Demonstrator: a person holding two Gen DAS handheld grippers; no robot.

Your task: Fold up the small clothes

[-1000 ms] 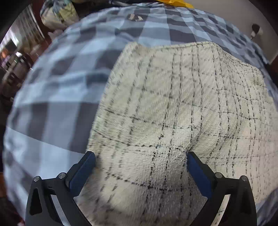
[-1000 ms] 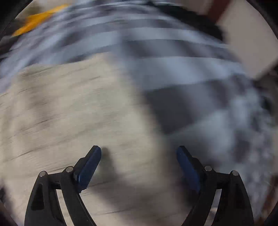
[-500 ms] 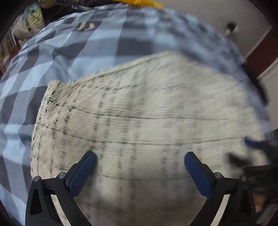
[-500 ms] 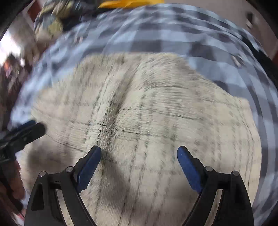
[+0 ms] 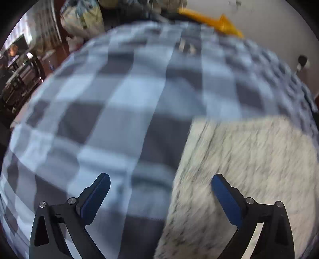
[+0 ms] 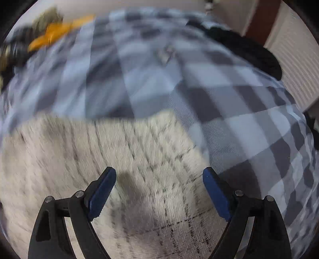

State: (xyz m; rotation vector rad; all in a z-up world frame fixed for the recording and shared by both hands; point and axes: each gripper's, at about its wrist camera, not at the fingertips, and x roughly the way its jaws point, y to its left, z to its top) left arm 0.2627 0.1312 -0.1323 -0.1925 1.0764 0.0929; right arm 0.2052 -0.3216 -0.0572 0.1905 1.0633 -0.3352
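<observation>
A cream garment with thin black check lines (image 5: 245,169) lies flat on a blue and grey checked bedspread (image 5: 123,103). In the left wrist view it fills the lower right, and my left gripper (image 5: 160,191) is open and empty over its left edge, one finger over the bedspread. In the right wrist view the garment (image 6: 111,159) fills the lower left. My right gripper (image 6: 159,187) is open and empty just above its right part. Both views are blurred by motion.
An orange item (image 5: 215,22) lies at the far edge of the bed, also in the right wrist view (image 6: 57,31). A dark cloth pile (image 6: 245,47) lies far right. A patterned bundle (image 5: 81,18) and furniture stand far left.
Both grippers have swung apart: the left one to the garment's left edge, the right one toward its right edge. Both stay open. The garment lies flat as before.
</observation>
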